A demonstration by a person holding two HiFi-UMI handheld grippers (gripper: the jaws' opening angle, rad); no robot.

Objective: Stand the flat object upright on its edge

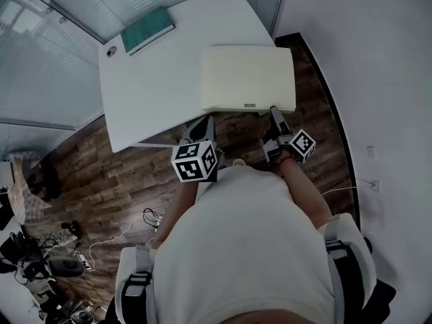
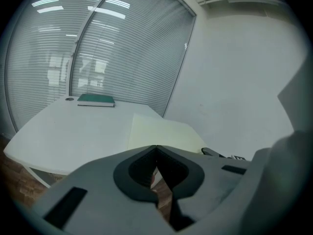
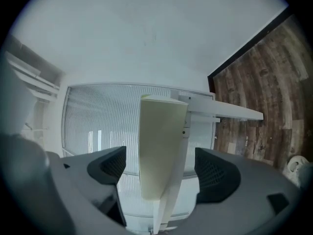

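Observation:
A cream flat board [image 1: 248,78] lies flat on the near right corner of the white table [image 1: 155,93], its near edge jutting over the rim. My right gripper [image 1: 276,115] is at that near edge. In the right gripper view the board [image 3: 161,141] runs between the wide-apart jaws of the right gripper [image 3: 161,168], and neither pad [image 3: 111,164] touches it. My left gripper [image 1: 200,128] hovers off the table's near edge, to the left of the board. Its tips [image 2: 156,147] meet with nothing between them, and the board [image 2: 164,133] lies ahead of them.
A green book [image 1: 147,29] lies at the table's far left, beside a small round dark cap [image 1: 111,50]. Glass partitions with blinds stand behind the table, and a white wall [image 1: 378,59] runs along the right. Cables and gear [image 1: 54,262] litter the wooden floor at lower left.

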